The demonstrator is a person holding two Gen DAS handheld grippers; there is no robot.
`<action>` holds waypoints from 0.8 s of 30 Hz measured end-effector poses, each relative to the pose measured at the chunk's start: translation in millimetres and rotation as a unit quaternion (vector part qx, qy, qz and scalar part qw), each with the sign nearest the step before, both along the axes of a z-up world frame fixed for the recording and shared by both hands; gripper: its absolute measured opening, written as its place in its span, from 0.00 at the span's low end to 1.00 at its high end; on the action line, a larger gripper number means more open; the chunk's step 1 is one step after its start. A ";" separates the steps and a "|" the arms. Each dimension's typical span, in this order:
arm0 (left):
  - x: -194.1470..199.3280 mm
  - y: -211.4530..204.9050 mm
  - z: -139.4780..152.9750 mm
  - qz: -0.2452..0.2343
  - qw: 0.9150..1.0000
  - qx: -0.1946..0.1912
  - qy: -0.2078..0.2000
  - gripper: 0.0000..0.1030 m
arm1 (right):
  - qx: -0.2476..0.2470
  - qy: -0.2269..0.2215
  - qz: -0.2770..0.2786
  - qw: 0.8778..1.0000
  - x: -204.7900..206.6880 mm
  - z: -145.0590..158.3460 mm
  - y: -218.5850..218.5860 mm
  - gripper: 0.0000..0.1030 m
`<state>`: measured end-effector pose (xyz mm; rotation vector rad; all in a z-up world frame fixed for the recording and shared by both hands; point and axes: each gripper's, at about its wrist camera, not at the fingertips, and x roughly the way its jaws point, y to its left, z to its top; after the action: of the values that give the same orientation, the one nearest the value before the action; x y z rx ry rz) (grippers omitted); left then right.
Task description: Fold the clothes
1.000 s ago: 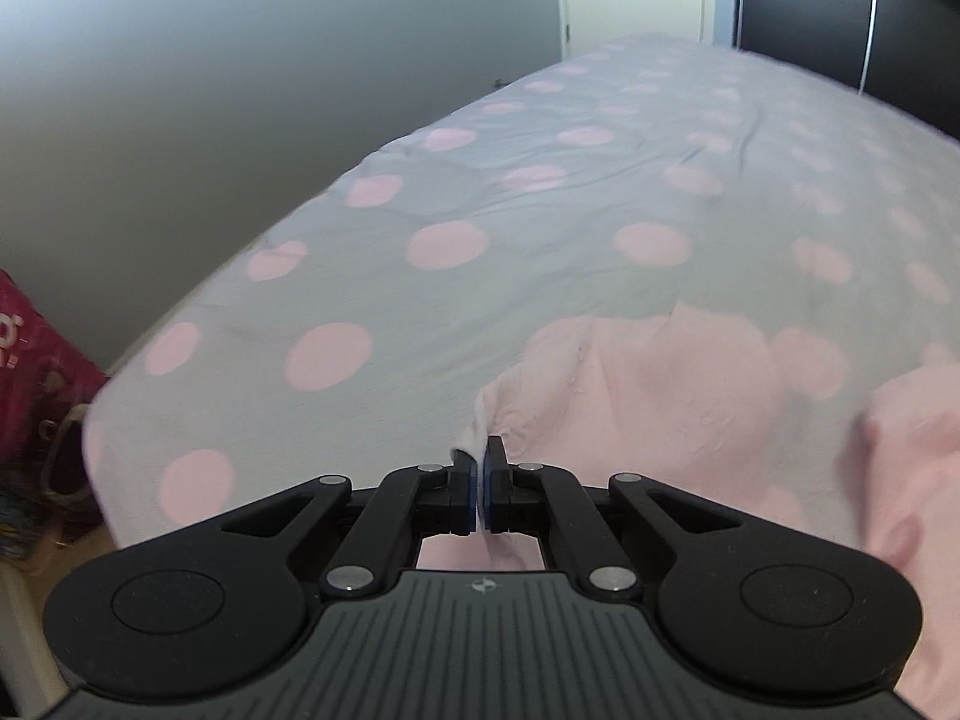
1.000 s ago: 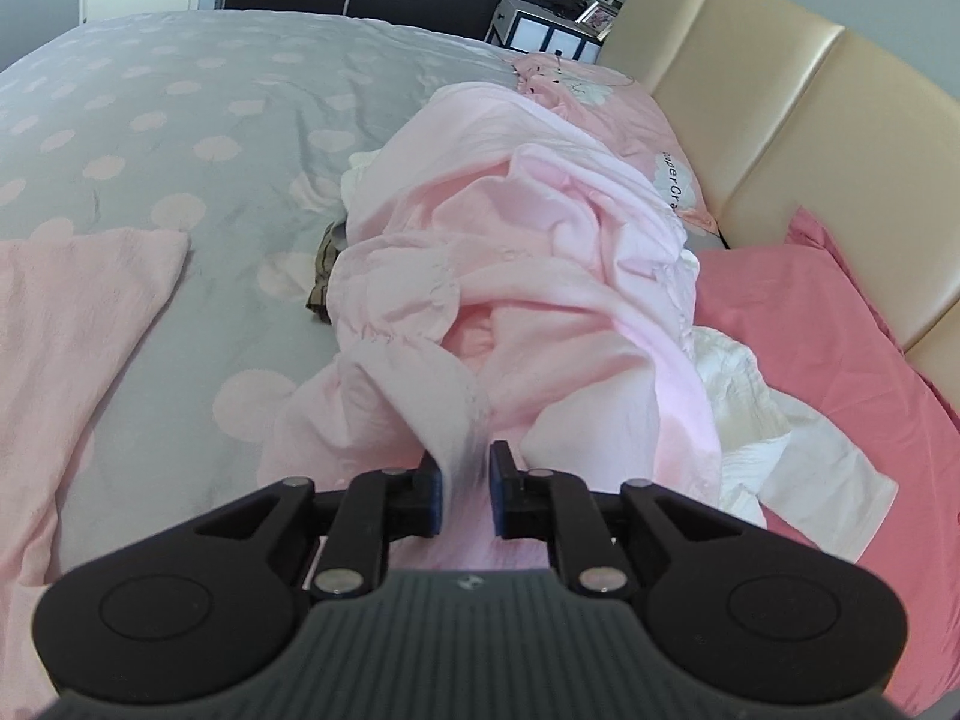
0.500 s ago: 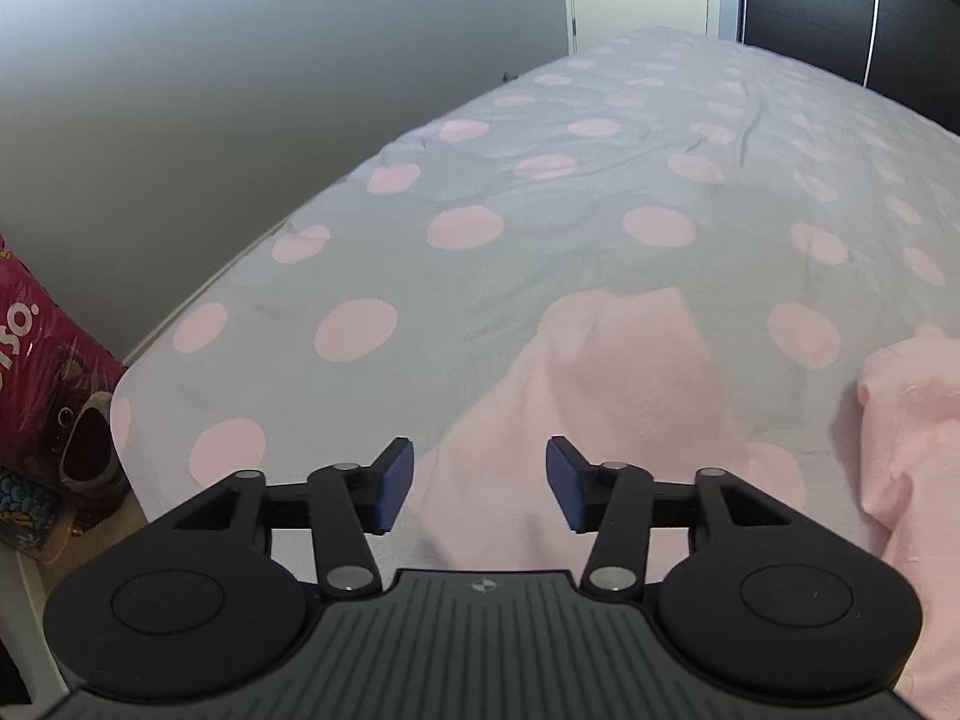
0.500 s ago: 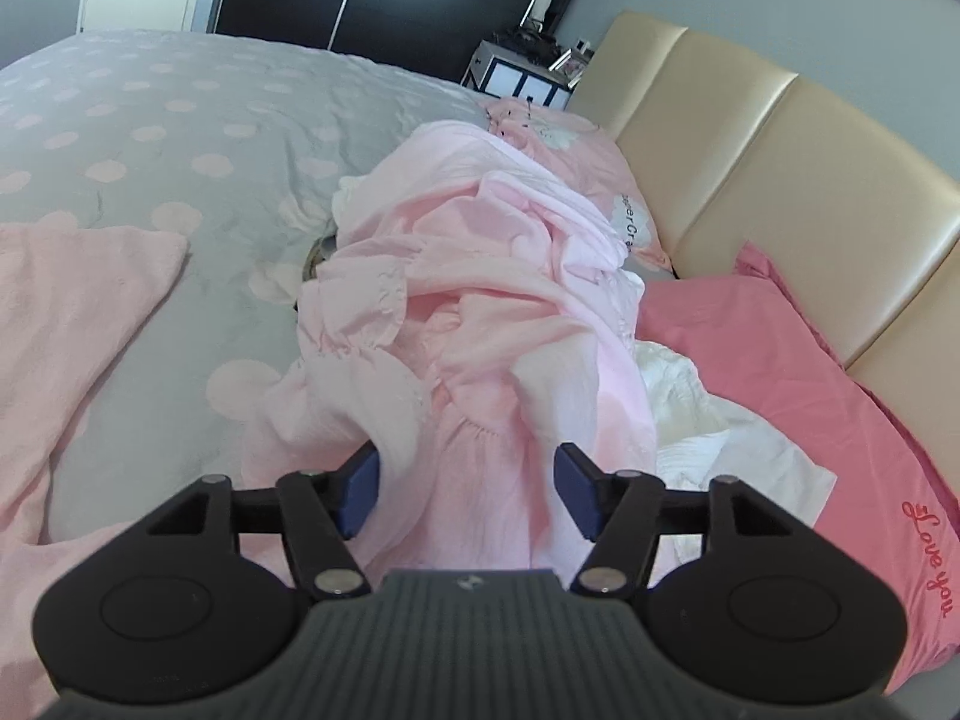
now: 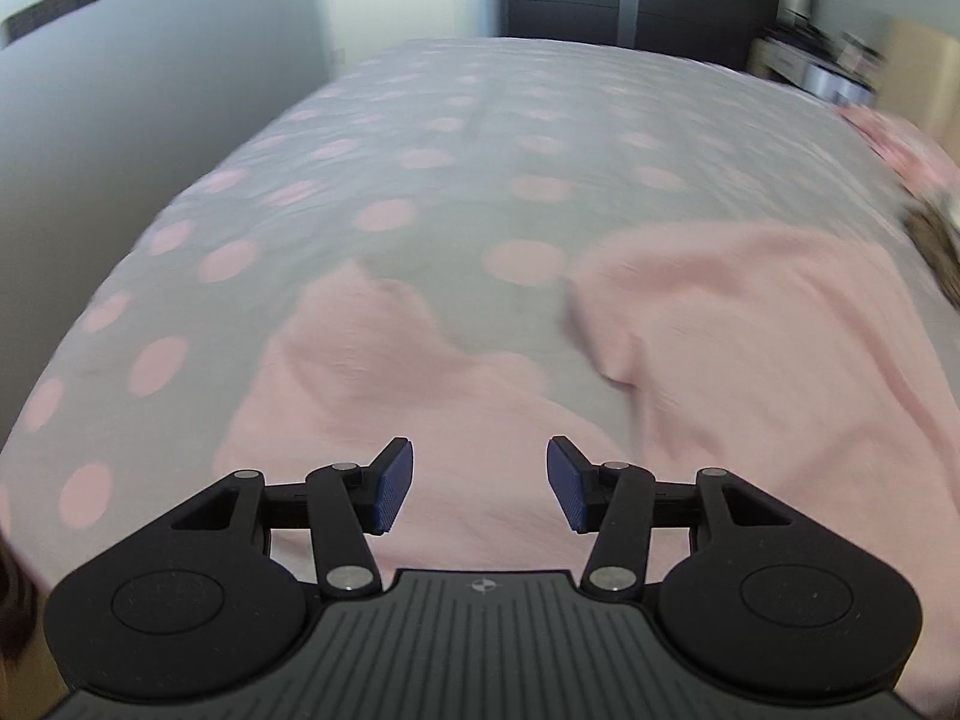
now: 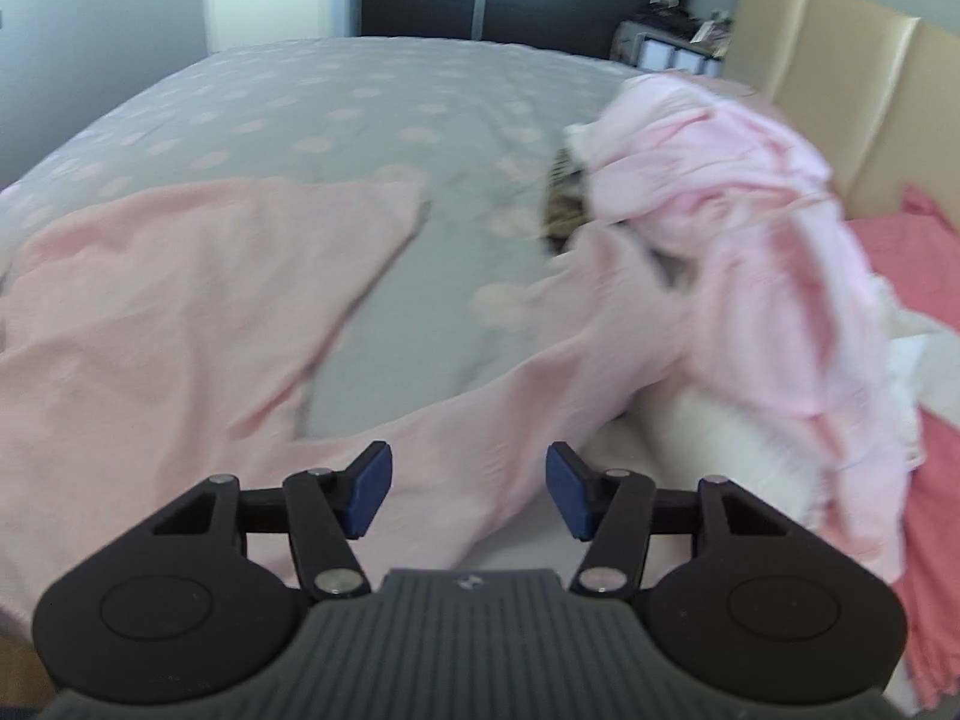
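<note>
Looking down along your left gripper (image 5: 479, 483), you have its jaws standing apart with nothing pinched between the blue pads (image 5: 393, 483); the pale pink garment (image 5: 750, 348) lies spread on the bedspread (image 5: 456, 120) beneath and beyond them, not touched by either finger. That garment is your landmark: it lies flat across the near part of the bed, one short sleeve (image 5: 360, 330) reaching out at its left side and the broad body at the right, with a patch of grey, pink-dotted bedspread showing between them. Your right gripper (image 6: 468, 492) hovers over the same garment's near edge (image 6: 180, 300), its jaws closing a little yet holding nothing, the pads (image 6: 366, 489) clear of the cloth. Right of the garment, a heap of crumpled pink clothes (image 6: 750, 228) is piled up, touching the long pink strip that runs toward your right gripper. A small brown patterned item (image 6: 564, 210) peeks out at the heap's left edge, too blurred to identify. Something white (image 6: 720, 438) lies under the heap's near side, and a deeper pink pillow (image 6: 936, 276) sits past the heap against the cream headboard (image 6: 840, 78). Both views are smeared by motion.
</note>
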<state>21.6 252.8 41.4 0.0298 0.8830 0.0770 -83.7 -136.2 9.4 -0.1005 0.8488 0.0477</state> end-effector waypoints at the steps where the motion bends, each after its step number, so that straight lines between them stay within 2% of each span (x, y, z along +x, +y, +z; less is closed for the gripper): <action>1: -3.4 -12.8 -1.4 -0.033 0.999 0.009 0.002 0.46 | 0.007 0.005 0.016 1.000 -5.0 -4.9 8.2 0.57; 3: -10.4 -36.3 -4.7 -0.099 0.995 0.022 0.005 0.46 | 0.003 0.011 0.062 0.998 -15.2 -13.2 24.9 0.56; 6: -21.9 -63.5 -10.0 -0.184 0.982 0.030 0.010 0.46 | 0.003 0.019 0.127 0.992 -30.9 -24.9 47.2 0.54; 10: -44.9 -95.8 -17.6 -0.289 0.956 0.054 0.012 0.46 | -0.016 0.024 0.215 0.976 -53.1 -35.5 75.2 0.54; 13: -66.3 -115.5 -25.4 -0.368 0.927 0.066 0.019 0.46 | -0.035 0.023 0.288 0.957 -72.5 -41.9 99.1 0.54; 16: -87.8 -130.5 -34.1 -0.432 0.897 0.091 0.035 0.46 | -0.067 0.026 0.371 0.926 -94.7 -51.0 124.9 0.54; 18: -103.8 -137.7 -39.5 -0.470 0.874 0.116 0.039 0.46 | -0.095 0.032 0.406 0.908 -106.0 -59.5 134.7 0.54; 21: -127.8 -146.6 -54.4 -0.520 0.836 0.171 0.050 0.46 | -0.137 0.040 0.457 0.878 -122.9 -72.4 149.4 0.54; 24: -147.8 -159.2 -79.4 -0.562 0.792 0.229 0.069 0.46 | -0.173 0.047 0.467 0.866 -127.5 -83.7 152.2 0.54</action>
<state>-126.3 93.6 -38.0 1.0260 0.8537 -0.8489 -211.2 16.1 -74.3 -0.8550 0.8313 0.8225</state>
